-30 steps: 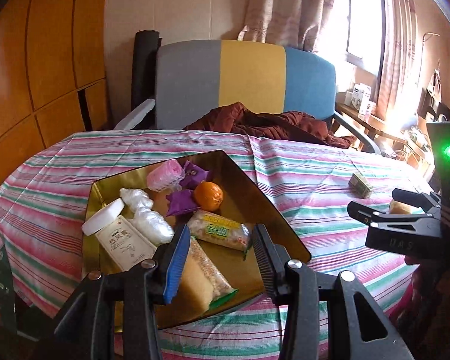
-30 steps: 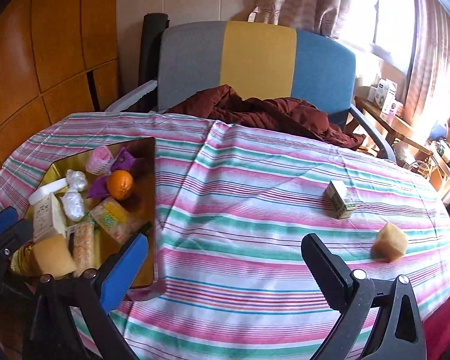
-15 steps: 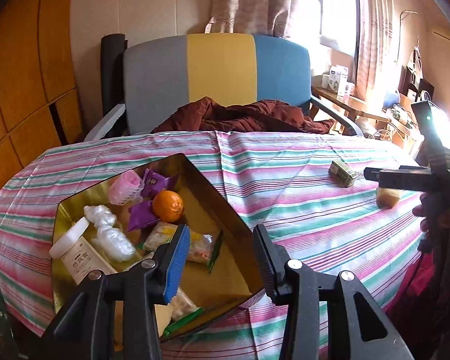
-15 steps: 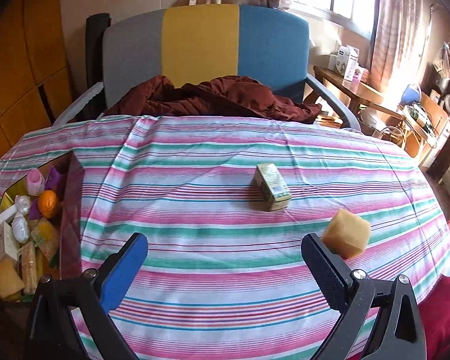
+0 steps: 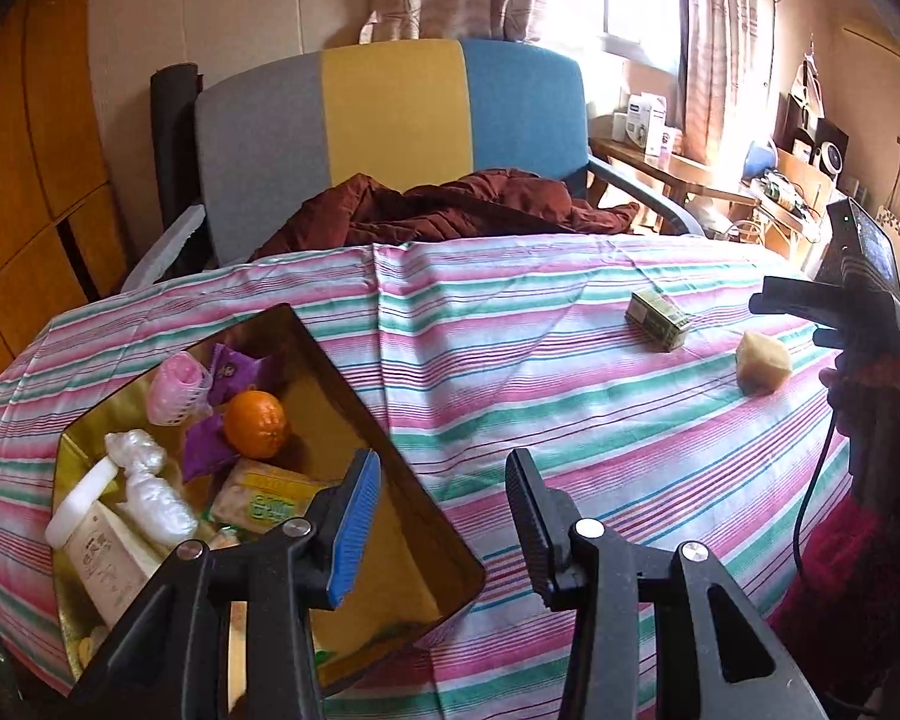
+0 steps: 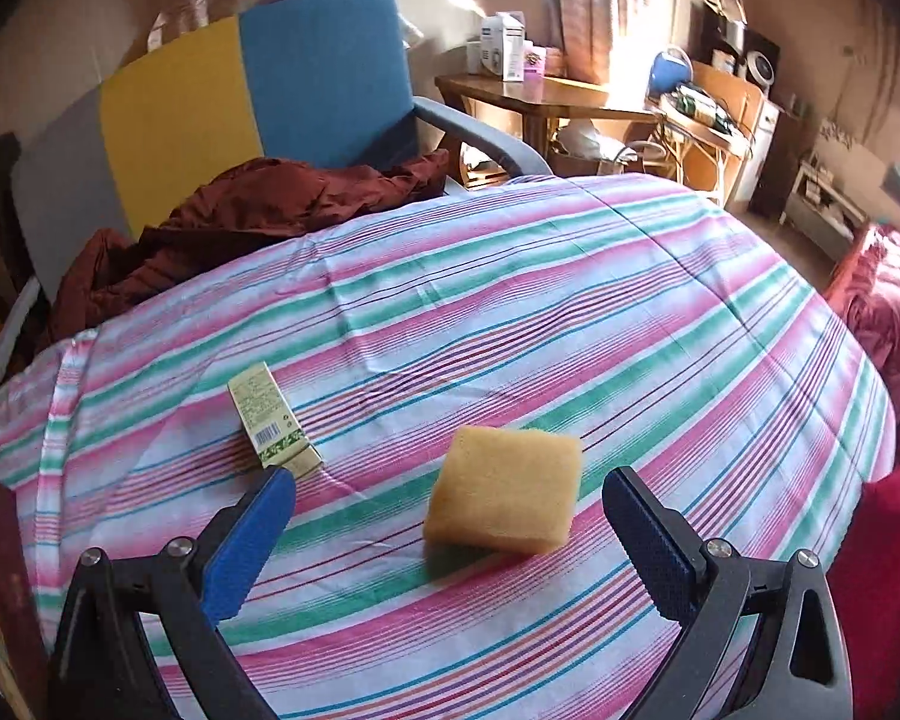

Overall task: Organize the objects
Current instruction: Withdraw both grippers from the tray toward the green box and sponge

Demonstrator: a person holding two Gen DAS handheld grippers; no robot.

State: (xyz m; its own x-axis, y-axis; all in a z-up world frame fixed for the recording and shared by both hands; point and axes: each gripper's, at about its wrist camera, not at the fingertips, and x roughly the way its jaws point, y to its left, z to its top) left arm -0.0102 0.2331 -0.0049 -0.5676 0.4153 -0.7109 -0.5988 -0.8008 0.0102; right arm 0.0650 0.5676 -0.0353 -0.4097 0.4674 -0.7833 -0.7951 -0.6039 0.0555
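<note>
sponge: yellow sponge (image 6: pixel 504 489) lies flat on the striped tablecloth (image 6: pixel 570 312), just ahead of my right gripper (image 6: pixel 450 525), roughly between its spread fingers, nothing pinched yet.
axis: near-square block (no real long axis), I judge either face pair will do.
nearer hand: right; my left gripper (image 5: pixel 444 516) hangs over the gold tray (image 5: pixel 390 438) edge, part open, empty.
box: small green box (image 6: pixel 273 420) lies just left of the sponge, apart from it.
tray: already holds an orange (image 5: pixel 255 423), packets, a bottle.
room: tricolour chair (image 5: pixel 390 120) behind the table, window light.
</note>
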